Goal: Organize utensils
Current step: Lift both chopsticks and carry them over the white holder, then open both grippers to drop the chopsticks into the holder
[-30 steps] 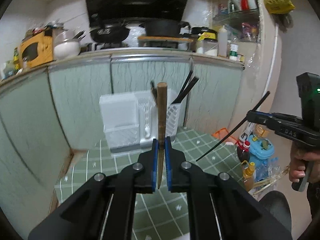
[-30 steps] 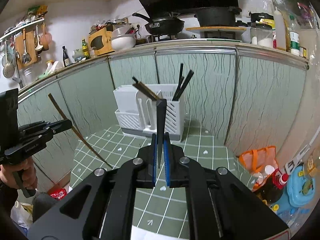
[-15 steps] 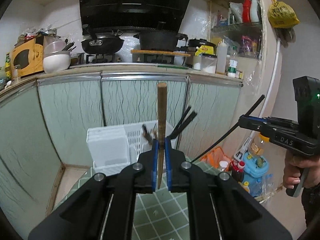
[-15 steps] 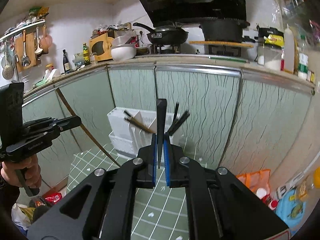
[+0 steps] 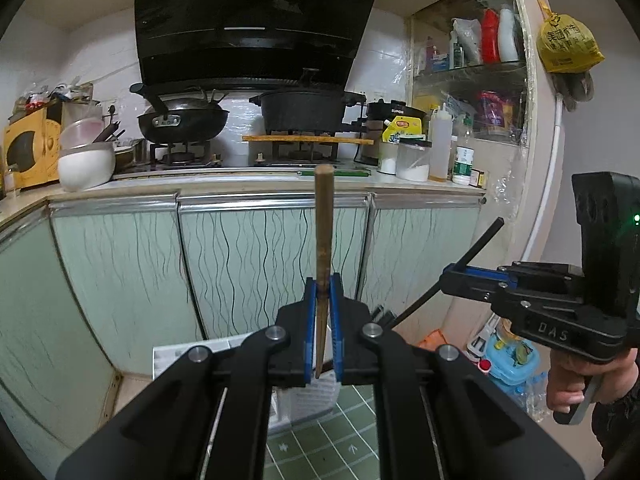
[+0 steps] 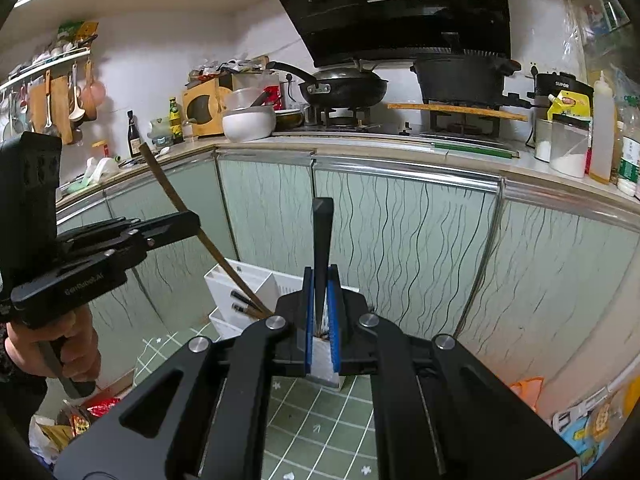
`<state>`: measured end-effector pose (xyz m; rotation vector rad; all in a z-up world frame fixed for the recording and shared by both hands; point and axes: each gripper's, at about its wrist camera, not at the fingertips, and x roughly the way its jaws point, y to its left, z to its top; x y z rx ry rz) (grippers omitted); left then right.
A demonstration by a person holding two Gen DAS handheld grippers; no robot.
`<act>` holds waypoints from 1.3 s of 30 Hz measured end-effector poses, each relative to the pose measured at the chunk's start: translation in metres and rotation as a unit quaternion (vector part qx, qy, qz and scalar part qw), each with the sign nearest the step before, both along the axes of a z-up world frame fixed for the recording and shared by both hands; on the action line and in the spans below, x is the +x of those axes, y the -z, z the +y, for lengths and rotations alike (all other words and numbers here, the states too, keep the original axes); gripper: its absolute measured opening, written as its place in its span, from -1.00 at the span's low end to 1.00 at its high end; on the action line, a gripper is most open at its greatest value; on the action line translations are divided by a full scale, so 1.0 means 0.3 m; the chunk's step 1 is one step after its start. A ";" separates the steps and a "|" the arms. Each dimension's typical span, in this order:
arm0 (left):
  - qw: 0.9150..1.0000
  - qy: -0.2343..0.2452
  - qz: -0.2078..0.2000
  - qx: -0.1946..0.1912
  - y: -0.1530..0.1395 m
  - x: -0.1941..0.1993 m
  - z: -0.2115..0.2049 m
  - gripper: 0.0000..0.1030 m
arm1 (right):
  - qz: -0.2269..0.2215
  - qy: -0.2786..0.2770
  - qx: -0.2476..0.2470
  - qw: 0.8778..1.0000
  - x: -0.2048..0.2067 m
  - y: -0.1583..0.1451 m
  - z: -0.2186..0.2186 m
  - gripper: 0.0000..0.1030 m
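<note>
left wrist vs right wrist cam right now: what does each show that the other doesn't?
Left wrist only: the right gripper from the side, shut on a black chopstick, the yellow bag hanging by the shelves, and the red bottle on the shelf.

Right wrist only: the left gripper from the side, shut on a brown chopstick, the hanging utensil rack, and dark chopsticks already in the white holder.

Both: the wok, the black pot, the green cabinet doors and the green tiled table.
</note>
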<state>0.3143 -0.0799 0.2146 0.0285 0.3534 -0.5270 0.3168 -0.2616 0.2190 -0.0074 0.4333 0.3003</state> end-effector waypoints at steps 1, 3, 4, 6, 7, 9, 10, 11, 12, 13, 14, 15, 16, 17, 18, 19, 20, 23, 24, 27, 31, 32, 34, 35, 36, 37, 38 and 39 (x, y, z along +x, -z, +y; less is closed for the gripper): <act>1.000 -0.001 0.001 -0.001 0.000 0.021 -0.004 -0.85 | 0.000 0.001 0.000 1.000 0.015 -0.002 0.001 -0.88; 1.000 -0.001 0.002 -0.005 0.008 0.052 -0.006 -0.85 | 0.001 0.001 -0.002 1.000 0.052 -0.003 0.002 -0.88; 1.000 -0.003 0.003 -0.004 0.015 0.070 -0.007 -0.85 | 0.002 0.002 -0.003 1.000 0.069 -0.002 0.001 -0.88; 1.000 -0.006 0.005 -0.003 0.034 0.102 -0.007 -0.85 | 0.006 0.003 -0.002 1.000 0.104 0.008 0.001 -0.88; 1.000 -0.006 0.008 -0.002 0.045 0.118 -0.008 -0.85 | 0.008 0.003 -0.001 1.000 0.119 0.016 -0.002 -0.88; 1.000 -0.010 0.016 -0.002 0.077 0.151 -0.005 -0.85 | 0.015 0.002 0.003 1.000 0.153 0.037 -0.007 -0.88; 1.000 -0.010 0.020 -0.004 0.090 0.164 -0.003 -0.85 | 0.019 0.000 0.004 1.000 0.168 0.048 -0.008 -0.88; 1.000 -0.009 0.024 -0.006 0.100 0.177 -0.002 -0.85 | 0.020 -0.003 0.004 1.000 0.179 0.059 -0.007 -0.88; 0.999 -0.008 0.029 -0.010 0.114 0.196 0.000 -0.84 | 0.021 -0.004 0.003 1.000 0.188 0.069 -0.005 -0.88; 0.999 -0.009 0.030 -0.009 0.123 0.207 0.000 -0.84 | 0.021 -0.006 0.001 1.000 0.201 0.082 -0.004 -0.88; 0.999 -0.012 0.029 -0.005 0.136 0.217 -0.001 -0.83 | 0.021 -0.007 0.000 1.000 0.210 0.091 -0.003 -0.88; 0.999 -0.018 0.026 -0.001 0.143 0.221 -0.001 -0.70 | 0.021 -0.009 -0.001 1.000 0.218 0.102 -0.001 -0.87; 0.999 -0.028 0.028 0.003 0.152 0.227 0.001 -0.18 | 0.022 -0.008 -0.002 1.000 0.228 0.113 -0.002 -0.67; 0.999 -0.030 0.029 0.002 0.156 0.228 0.004 0.17 | 0.023 -0.004 -0.006 1.000 0.237 0.124 -0.006 -0.42; 0.999 -0.040 0.023 -0.002 0.159 0.222 0.016 0.71 | 0.023 0.004 -0.011 1.000 0.241 0.132 -0.009 0.21; 0.999 -0.049 0.015 -0.004 0.160 0.215 0.024 0.82 | 0.015 0.016 -0.019 1.000 0.238 0.138 -0.012 0.59; 0.999 -0.051 0.010 -0.005 0.162 0.207 0.032 0.82 | 0.007 0.023 -0.022 0.999 0.230 0.139 -0.013 0.63; 0.998 -0.055 0.022 0.022 0.171 0.195 0.041 0.91 | 0.006 0.029 -0.027 0.999 0.213 0.147 -0.025 0.86; 0.998 -0.058 0.024 0.028 0.174 0.188 0.045 0.93 | 0.005 0.031 -0.027 0.999 0.205 0.149 -0.029 0.86; 0.997 -0.063 0.027 0.037 0.175 0.147 0.063 0.93 | 0.001 0.037 -0.034 0.999 0.169 0.156 -0.034 0.86; 0.996 -0.074 0.024 0.039 0.169 0.069 0.087 0.93 | 0.007 0.039 -0.037 0.999 0.101 0.173 -0.032 0.86; 0.996 -0.078 0.023 0.041 0.168 0.048 0.091 0.93 | 0.008 0.038 -0.038 0.999 0.079 0.178 -0.030 0.86; 0.995 -0.087 0.019 0.050 0.170 -0.003 0.101 0.93 | 0.009 0.038 -0.041 0.998 0.035 0.188 -0.025 0.86; 0.994 -0.091 0.019 0.051 0.170 -0.020 0.104 0.93 | 0.010 0.038 -0.042 0.998 0.010 0.192 -0.020 0.86; 0.994 -0.092 0.020 0.051 0.172 -0.045 0.111 0.93 | 0.010 0.037 -0.044 0.998 -0.011 0.196 -0.016 0.86; 0.994 -0.095 0.021 0.051 0.175 -0.070 0.119 0.93 | 0.010 0.039 -0.046 0.998 -0.032 0.200 -0.012 0.86; 0.994 -0.099 0.021 0.051 0.178 -0.089 0.126 0.93 | 0.009 0.042 -0.050 0.998 -0.058 0.205 -0.007 0.86; 0.993 -0.105 0.021 0.051 0.183 -0.120 0.136 0.93 | 0.010 0.043 -0.051 0.998 -0.080 0.211 -0.003 0.86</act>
